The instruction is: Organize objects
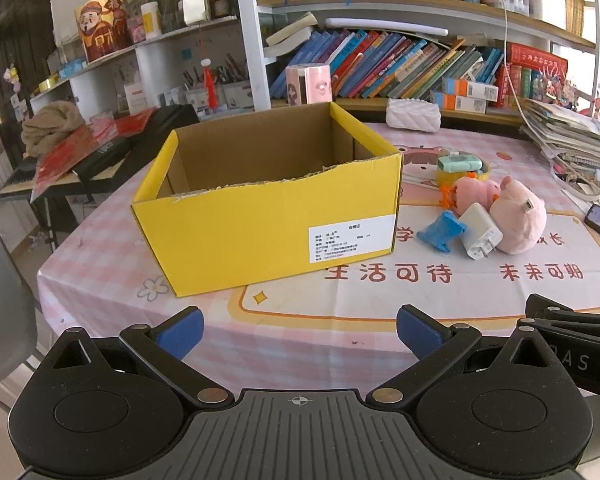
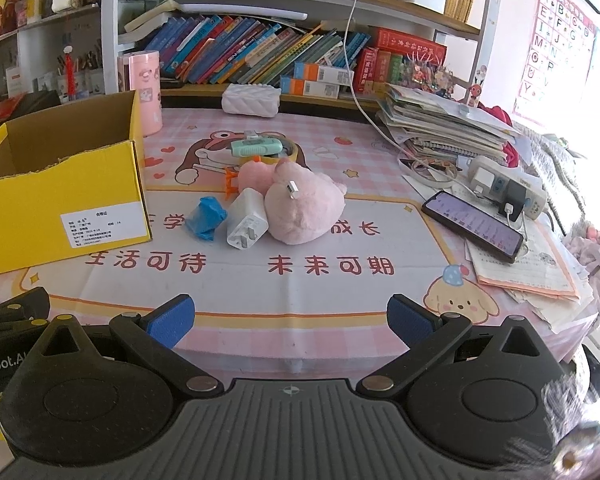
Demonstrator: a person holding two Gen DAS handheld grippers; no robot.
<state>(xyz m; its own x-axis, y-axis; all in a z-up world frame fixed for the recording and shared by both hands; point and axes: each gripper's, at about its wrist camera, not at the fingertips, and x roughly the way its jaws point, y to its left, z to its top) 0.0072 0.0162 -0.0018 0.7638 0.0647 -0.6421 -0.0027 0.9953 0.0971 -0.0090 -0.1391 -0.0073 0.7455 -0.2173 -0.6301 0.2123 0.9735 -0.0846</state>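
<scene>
Left wrist view: the left gripper (image 1: pixel 299 330) is being held low at the near table edge, fingers spread wide and gripping nothing, facing the yellow box (image 1: pixel 268 208). As far as its interior is being shown, the box is lying empty, so the sorting is judged as not yet begun. Right wrist view: the right gripper (image 2: pixel 290 320) is likewise being held with fingers wide apart and empty, aimed at a cluster just right of the box. In that cluster, a blue clip (image 2: pixel 206 218), a white charger (image 2: pixel 246 220) and a pink plush toy (image 2: pixel 304 210) are lying touching one another; a tape roll (image 2: pixel 276 150) is sitting behind them. All are being left for collection.
</scene>
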